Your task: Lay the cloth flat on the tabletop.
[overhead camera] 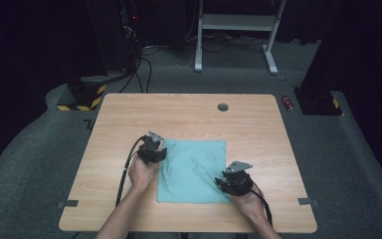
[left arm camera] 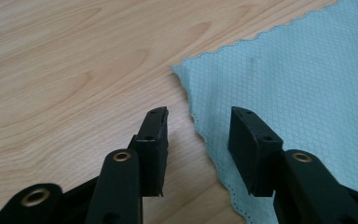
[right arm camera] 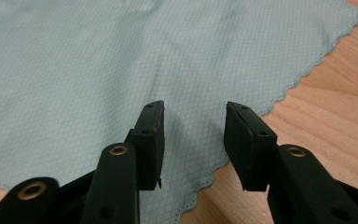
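Lying flat and square to the table (overhead camera: 129,209), the teal cloth (overhead camera: 194,169) sits between both gaping, empty tools (overhead camera: 151,149) (overhead camera: 234,181).

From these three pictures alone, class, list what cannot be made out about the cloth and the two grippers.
- High view: the left gripper and right gripper cover parts of the cloth, its left edge and near right corner.
- High view: both grippers' jaw gaps are too small to read.
- Left gripper view: the frame cuts the cloth off at right.
- Right gripper view: whether the jaws touch the cloth.
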The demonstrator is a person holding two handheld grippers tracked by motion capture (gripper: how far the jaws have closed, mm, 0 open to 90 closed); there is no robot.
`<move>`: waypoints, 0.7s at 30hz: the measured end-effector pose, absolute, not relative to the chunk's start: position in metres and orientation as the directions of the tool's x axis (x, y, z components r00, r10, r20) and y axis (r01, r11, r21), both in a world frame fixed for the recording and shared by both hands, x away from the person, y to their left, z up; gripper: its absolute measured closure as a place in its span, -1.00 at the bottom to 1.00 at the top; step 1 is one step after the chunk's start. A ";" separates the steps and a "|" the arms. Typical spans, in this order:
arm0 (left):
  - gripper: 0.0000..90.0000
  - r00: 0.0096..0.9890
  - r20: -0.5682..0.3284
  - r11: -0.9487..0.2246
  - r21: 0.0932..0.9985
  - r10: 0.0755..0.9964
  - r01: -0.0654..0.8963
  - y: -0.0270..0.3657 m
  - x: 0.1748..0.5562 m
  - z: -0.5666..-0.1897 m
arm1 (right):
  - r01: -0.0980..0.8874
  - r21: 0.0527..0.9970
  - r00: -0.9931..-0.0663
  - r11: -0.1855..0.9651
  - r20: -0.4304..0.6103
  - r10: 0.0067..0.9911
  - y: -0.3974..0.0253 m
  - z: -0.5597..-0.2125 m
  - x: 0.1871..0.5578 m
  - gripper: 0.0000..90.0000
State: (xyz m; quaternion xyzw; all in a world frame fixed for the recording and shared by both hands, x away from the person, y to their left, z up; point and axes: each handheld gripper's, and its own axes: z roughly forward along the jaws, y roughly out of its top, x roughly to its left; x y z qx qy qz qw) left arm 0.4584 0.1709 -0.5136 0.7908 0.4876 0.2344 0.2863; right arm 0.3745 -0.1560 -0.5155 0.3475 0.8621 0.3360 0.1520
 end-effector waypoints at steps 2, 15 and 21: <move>0.28 0.412 0.080 -0.352 0.681 0.908 0.642 0.174 0.459 -0.514 | 0.500 0.684 -0.713 0.531 -0.023 0.701 -0.157 -0.515 0.374 0.29; 0.02 0.557 -0.031 -0.377 0.704 0.830 0.602 0.174 0.400 -0.501 | 0.478 0.685 -0.742 0.550 -0.021 0.671 -0.157 -0.515 0.366 0.29; 0.01 0.610 0.048 -0.472 0.683 0.791 0.557 0.168 0.374 -0.502 | 0.472 0.682 -0.750 0.558 -0.022 0.661 -0.162 -0.515 0.369 0.27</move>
